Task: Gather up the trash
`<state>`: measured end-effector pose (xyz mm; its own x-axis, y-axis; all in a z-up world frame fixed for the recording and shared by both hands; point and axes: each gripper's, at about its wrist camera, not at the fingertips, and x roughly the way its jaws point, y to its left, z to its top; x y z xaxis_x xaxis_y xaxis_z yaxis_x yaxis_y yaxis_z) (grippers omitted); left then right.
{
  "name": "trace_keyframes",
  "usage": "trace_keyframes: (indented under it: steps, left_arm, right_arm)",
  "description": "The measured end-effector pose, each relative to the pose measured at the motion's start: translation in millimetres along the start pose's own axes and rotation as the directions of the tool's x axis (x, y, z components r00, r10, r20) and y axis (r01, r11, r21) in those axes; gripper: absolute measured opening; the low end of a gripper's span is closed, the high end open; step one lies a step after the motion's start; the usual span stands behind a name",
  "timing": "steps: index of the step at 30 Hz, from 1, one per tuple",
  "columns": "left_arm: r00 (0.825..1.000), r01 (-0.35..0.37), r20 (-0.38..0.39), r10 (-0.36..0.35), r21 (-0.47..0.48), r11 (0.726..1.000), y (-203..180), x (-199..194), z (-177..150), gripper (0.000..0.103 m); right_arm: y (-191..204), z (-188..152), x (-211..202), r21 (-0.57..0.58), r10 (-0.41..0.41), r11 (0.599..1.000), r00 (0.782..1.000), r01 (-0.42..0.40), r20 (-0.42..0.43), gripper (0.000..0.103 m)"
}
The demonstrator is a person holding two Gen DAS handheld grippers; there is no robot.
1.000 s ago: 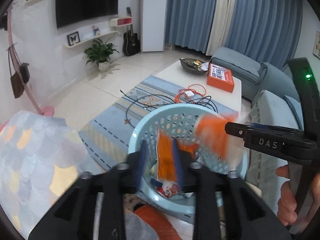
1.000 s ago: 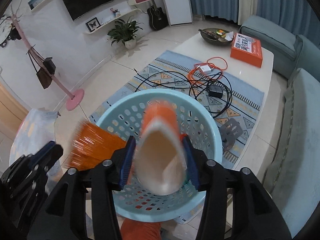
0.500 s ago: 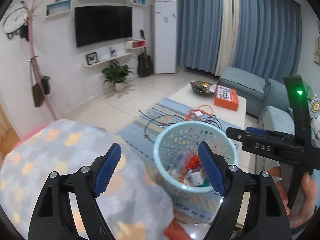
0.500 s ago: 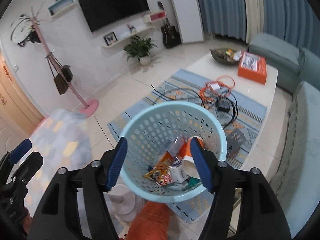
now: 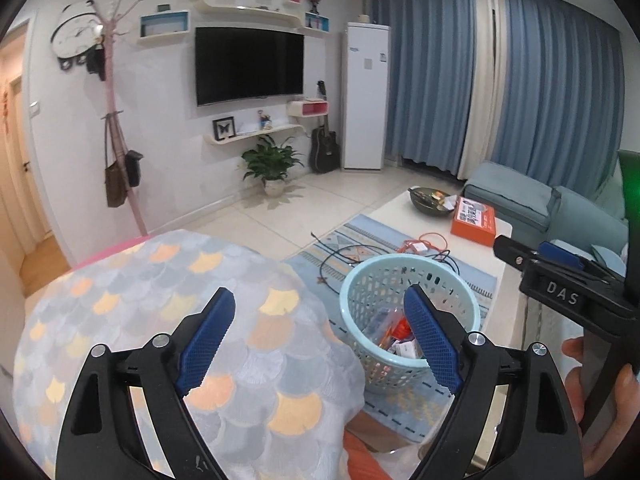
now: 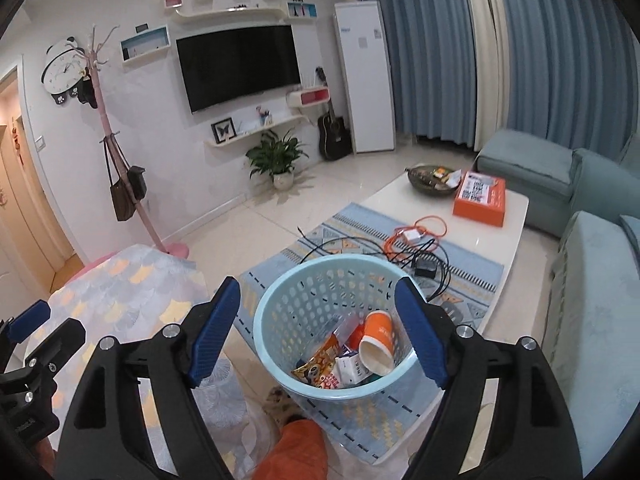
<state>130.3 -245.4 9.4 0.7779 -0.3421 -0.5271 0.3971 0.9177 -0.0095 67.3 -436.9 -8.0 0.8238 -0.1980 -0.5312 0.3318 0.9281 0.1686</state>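
At far left of the left wrist view, a pink coat stand (image 5: pixel 114 128) stands against the wall with bags hung on it. Below it, a scale-patterned cloth (image 5: pixel 168 320) in grey and orange covers the near surface.

The left gripper (image 5: pixel 318 330) is raised above this cloth. Its jaws are spread wide and nothing lies between the blue pads (image 5: pixel 206 334).

To the right of the cloth, a light-blue perforated basket (image 5: pixel 362 288) stands on the patterned rug (image 5: pixel 348 240). In the right wrist view the basket (image 6: pixel 280 300) contains the trash: an orange paper cup (image 6: pixel 378 340) lying on its side with the mouth toward the camera, a snack wrapper (image 6: pixel 320 362) beside it, and small cartons touching both.

The right gripper (image 6: pixel 318 330) is held above the basket rim. Its jaws are likewise fully spread and hold nothing.

Beyond the basket, a white coffee table (image 6: pixel 500 236) carries tangled black and orange cables (image 6: pixel 420 236), an orange box (image 6: pixel 480 198) and a dark bowl (image 6: pixel 430 178). A grey-blue sofa (image 6: pixel 592 280) borders the table at far right.
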Motion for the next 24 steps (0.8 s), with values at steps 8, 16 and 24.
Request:
trace_keyframes:
  steps: [8,16,24]
  left_arm:
    - [0.999,-0.041,0.021,0.041,0.007,0.999,4.4,-19.2,-17.2,0.084]
    - [0.996,-0.074,0.049,0.075,-0.020,0.997,22.2,-38.4,-26.2,0.084]
    - [0.995,-0.076,0.065,0.081,-0.072,0.995,33.7,-54.6,-44.6,0.085]
  right_arm:
    - [12.9,-8.0,-27.8,-0.031,-0.055,0.998,0.995,0.058,0.087,0.076]
    - [26.9,-18.2,-39.4,-0.041,-0.062,0.997,0.991,0.067,0.118,0.076]
    - [37.3,-34.9,-49.6,-0.050,-0.058,0.997,0.990,0.065,0.128,0.076]
